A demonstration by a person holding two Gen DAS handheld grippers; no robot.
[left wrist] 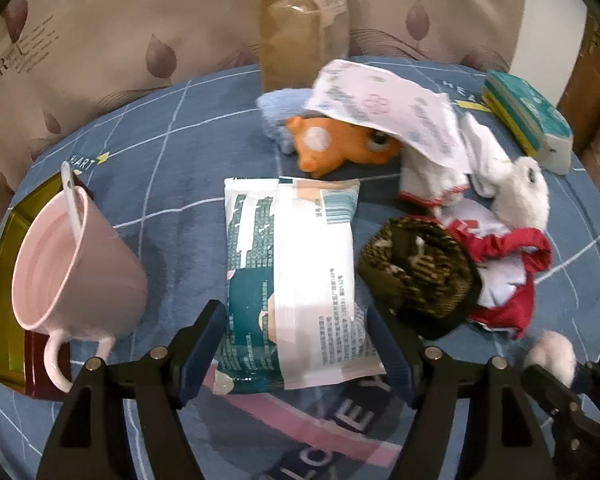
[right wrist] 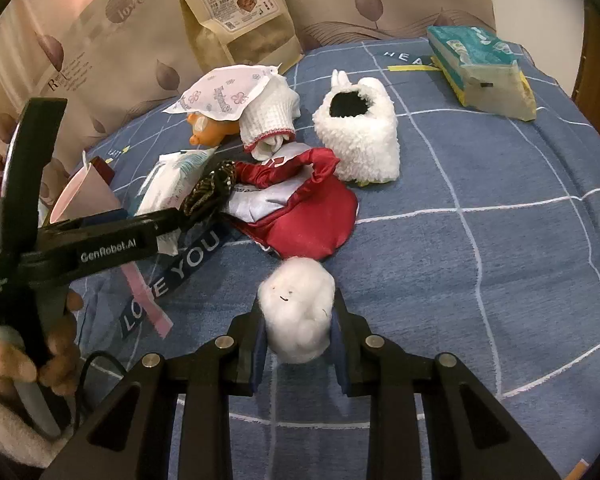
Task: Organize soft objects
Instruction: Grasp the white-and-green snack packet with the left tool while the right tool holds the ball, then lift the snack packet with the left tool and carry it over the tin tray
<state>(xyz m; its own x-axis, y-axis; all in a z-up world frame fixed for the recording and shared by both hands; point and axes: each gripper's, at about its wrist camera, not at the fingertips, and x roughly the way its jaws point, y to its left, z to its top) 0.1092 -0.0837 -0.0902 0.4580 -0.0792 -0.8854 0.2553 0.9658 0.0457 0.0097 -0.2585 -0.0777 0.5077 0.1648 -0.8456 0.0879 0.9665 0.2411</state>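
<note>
The right hand-held gripper (right wrist: 298, 340) clamps a fluffy white cotton ball (right wrist: 298, 316) above the blue grid-patterned bedspread (right wrist: 480, 248), near a crumpled red satin pouch (right wrist: 312, 220); the left hand-held gripper (left wrist: 296, 344) spreads wide around a glossy teal-and-white plastic wipes packet (left wrist: 292, 280)

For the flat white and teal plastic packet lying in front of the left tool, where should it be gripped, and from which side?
Grip the flat white and teal plastic packet across its near short end, coming in low from the front. It lies lengthwise between the left tool's open fingers, narrower than their gap, its near end unobstructed.
</note>
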